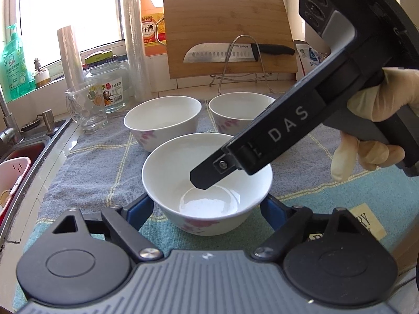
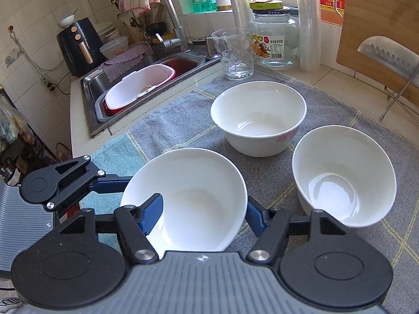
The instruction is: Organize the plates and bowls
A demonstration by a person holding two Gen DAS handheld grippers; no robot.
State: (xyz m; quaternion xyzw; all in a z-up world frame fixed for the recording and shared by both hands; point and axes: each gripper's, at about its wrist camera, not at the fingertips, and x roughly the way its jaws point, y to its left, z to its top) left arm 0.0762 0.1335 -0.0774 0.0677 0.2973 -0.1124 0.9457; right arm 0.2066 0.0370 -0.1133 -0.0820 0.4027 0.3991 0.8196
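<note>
Both my tongs, left tongs [image 1: 207, 204] and right tongs [image 2: 204, 214], clamp the near bowl [image 1: 207, 180] at lower centre; uneven pull could tip it.

My right gripper [image 1: 203, 183] hid part of the far right bowl [image 1: 235, 110]; the cutting board [image 2: 379, 52] was cut off by the edge.

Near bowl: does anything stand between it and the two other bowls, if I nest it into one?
Nothing visible does. Only bare towel lies between the near bowl and the far bowl, and between it and the right bowl. Both are empty; the glass stands beyond the far bowl.
</note>
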